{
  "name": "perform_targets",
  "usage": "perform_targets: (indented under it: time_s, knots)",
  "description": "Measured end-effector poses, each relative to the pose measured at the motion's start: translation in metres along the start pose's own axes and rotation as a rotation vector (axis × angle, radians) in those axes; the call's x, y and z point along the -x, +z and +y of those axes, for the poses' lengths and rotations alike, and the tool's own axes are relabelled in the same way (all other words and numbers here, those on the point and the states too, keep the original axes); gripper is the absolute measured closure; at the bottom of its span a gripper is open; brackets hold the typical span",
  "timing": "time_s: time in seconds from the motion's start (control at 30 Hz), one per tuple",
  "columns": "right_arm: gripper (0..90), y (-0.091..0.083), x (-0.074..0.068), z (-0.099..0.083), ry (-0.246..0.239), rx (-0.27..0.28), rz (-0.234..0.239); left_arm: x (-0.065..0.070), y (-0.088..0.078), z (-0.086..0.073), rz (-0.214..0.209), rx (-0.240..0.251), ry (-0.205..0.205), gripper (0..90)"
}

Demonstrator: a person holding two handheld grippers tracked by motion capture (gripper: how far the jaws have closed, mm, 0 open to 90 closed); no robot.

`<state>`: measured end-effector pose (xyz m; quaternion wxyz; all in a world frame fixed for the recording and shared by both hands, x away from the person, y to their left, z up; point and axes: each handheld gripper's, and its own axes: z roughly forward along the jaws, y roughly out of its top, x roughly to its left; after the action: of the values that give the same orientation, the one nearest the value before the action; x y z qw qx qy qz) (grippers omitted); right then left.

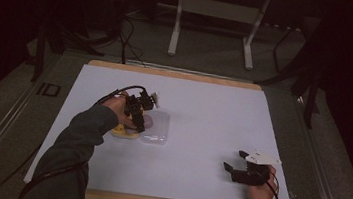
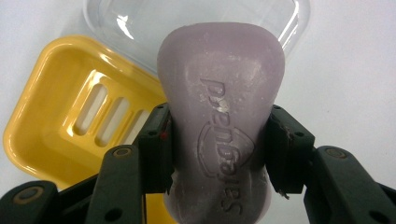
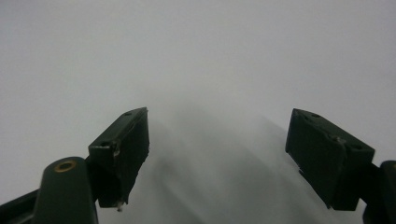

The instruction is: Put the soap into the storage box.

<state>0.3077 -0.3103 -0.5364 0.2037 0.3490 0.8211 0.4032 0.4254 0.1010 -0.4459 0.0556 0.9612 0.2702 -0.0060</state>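
Table first: wooden edges, with a white sheet over nearly all of it. Clear plastic lid lies left of the table's centre, and a yellow soap dish with drain slots touches its left side, nearer the left edge. Left gripper is clamped on a pale purple soap bar, jaws pressing both its long sides, holding it over the spot where dish and lid meet. The embossed writing on the bar reads upside down, looks like "Safeguard" with a shield logo, but the letters are worn so I'm not 100% sure. Right gripper sits near the table's front right corner, jaws spread wide with nothing between them, just above the white sheet.
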Motion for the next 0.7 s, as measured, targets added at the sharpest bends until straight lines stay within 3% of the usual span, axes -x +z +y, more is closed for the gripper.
perform_targets:
  time_s: [0.53, 0.7]
  knots:
    - [21.2, 0.001, -0.001, 0.0, -0.01, -0.006, -0.004, -0.017, 0.006, -0.007, 0.021, 0.007, -0.126, 50.0]
    - [21.2, 0.001, -0.001, 0.0, -0.011, -0.006, -0.005, -0.02, 0.007, -0.009, 0.023, 0.013, -0.142, 50.0]
